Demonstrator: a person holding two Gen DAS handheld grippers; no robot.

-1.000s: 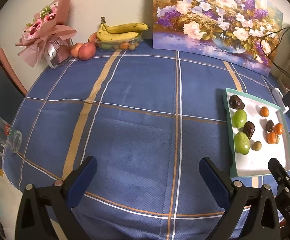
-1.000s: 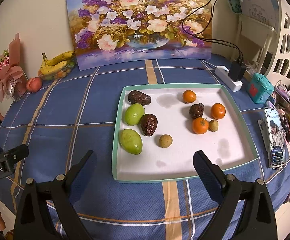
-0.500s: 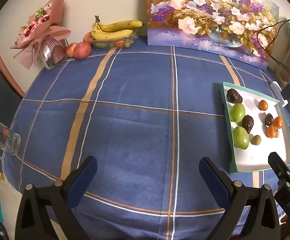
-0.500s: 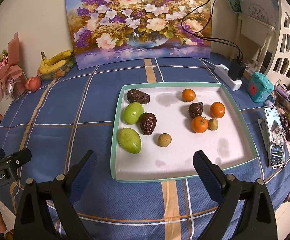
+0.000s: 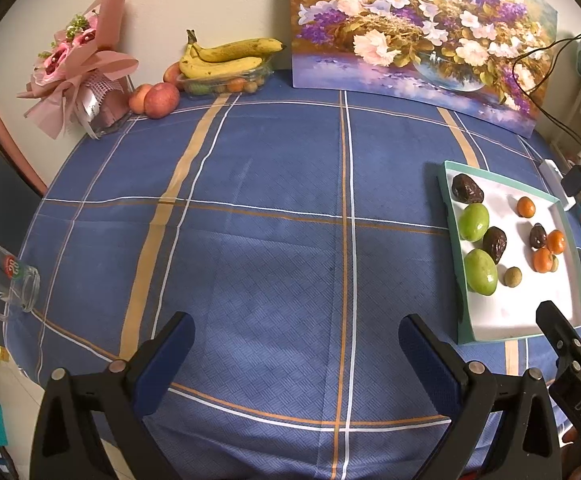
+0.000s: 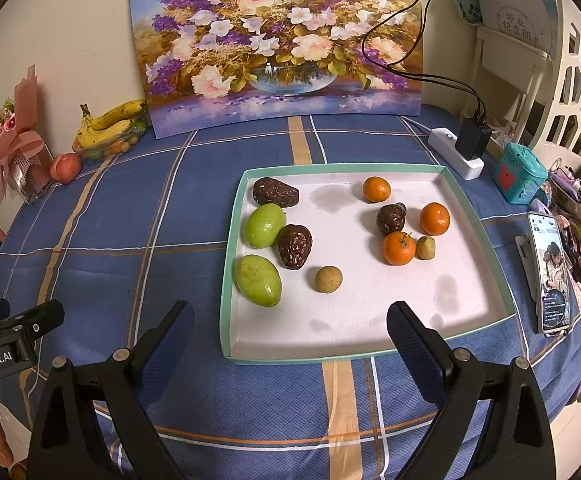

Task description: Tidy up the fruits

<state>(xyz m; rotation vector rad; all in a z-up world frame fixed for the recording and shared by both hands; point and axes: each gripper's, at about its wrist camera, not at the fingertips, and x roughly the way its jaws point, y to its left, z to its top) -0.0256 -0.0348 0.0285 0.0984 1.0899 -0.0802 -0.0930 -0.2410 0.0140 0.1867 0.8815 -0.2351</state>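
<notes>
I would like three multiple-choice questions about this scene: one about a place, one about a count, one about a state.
1. Where are the bananas?
A. in the tray
B. at the wall, left of the painting
C. beside the phone

2. How many oranges lie in the tray?
A. two
B. three
C. five

3. How is the right gripper?
A. open, empty
B. shut on a fruit
C. shut, empty

Answers:
1 B: they sit left of the painting.
2 B: three orange fruits show.
3 A: its fingers stand wide apart, holding nothing.
</notes>
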